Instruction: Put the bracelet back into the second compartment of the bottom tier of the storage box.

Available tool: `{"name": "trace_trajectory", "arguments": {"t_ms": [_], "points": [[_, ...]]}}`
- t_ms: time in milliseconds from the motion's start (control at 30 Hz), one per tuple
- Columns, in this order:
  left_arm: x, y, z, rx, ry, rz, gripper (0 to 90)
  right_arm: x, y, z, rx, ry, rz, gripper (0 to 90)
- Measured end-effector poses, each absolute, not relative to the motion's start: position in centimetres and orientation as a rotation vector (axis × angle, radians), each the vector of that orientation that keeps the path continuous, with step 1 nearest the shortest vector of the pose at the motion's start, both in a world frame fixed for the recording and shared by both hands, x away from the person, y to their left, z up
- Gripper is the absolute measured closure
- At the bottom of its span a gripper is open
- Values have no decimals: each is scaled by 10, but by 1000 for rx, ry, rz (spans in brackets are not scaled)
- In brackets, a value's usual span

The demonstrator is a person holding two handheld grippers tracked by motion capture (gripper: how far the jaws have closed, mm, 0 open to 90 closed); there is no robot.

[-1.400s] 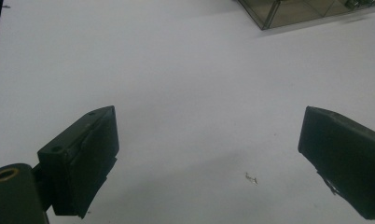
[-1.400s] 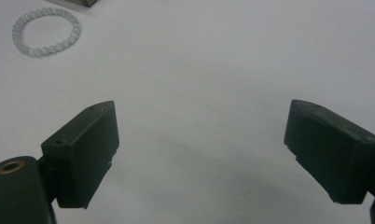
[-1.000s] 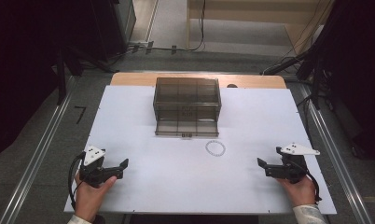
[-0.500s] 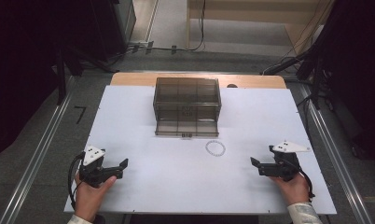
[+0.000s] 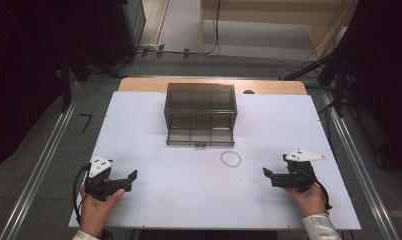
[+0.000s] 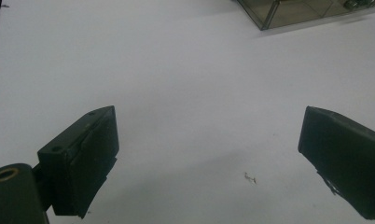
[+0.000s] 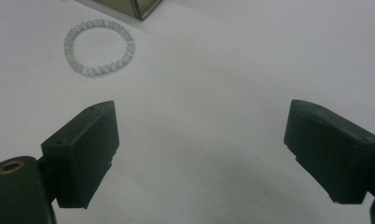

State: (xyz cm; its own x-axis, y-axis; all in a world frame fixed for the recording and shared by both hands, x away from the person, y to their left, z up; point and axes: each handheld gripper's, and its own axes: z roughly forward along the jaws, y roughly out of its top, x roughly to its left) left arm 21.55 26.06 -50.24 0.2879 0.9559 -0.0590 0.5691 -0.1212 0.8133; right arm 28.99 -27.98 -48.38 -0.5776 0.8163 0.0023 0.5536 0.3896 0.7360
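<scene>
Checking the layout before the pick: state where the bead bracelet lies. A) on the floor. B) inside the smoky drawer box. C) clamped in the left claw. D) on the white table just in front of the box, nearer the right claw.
D: the bead bracelet lies flat on the white table just in front of the drawer box, ahead of the open right claw.

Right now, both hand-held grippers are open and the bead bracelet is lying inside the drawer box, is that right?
Not quite: the bracelet lies on the table in front of the box, as the high view shows. Both grippers, left and right, are open.
</scene>
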Motion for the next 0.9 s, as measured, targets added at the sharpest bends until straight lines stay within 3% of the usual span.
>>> {"name": "trace_trajectory", "arguments": {"t_ms": [900], "points": [[215, 261, -501, 1792, 1369, 642, 57, 302, -236, -486, 1152, 2333, 1014, 91]]}}
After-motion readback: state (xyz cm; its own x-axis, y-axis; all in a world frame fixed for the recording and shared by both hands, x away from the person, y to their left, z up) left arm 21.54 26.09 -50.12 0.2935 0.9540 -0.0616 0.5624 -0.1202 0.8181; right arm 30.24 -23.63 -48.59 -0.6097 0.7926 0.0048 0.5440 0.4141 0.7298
